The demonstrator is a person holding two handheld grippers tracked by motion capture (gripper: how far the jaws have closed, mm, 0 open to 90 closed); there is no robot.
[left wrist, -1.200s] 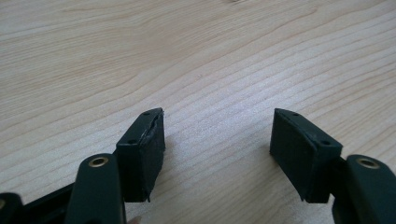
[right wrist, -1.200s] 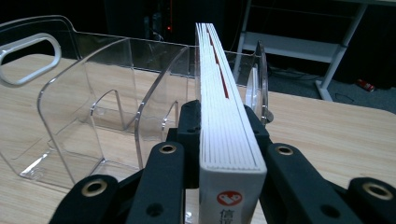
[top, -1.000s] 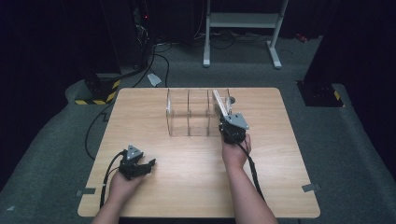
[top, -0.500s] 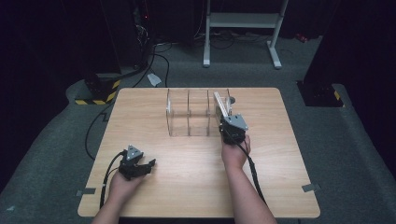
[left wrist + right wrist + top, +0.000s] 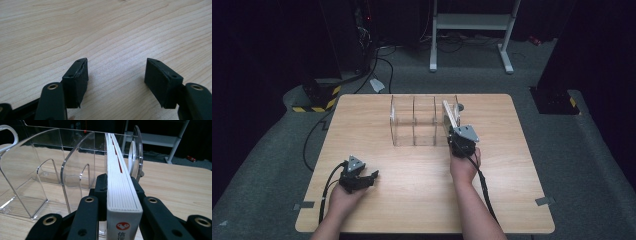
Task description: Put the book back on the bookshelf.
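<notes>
Right gripper view: right hand-held gripper (image 5: pixel 122 195) pinches white book (image 5: pixel 120 180) entering clear acrylic rack (image 5: pixel 30 170) at twelve o'clock; tilt risks snagging a divider. Left hand-held gripper (image 5: pixel 116 75) rests spread.

Wooden table (image 5: pixel 412 180) bearing clear rack (image 5: pixel 414 122)

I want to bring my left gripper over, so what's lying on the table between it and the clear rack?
Nothing: in the high view, bare wooden table runs from the left gripper to the clear rack.
</notes>
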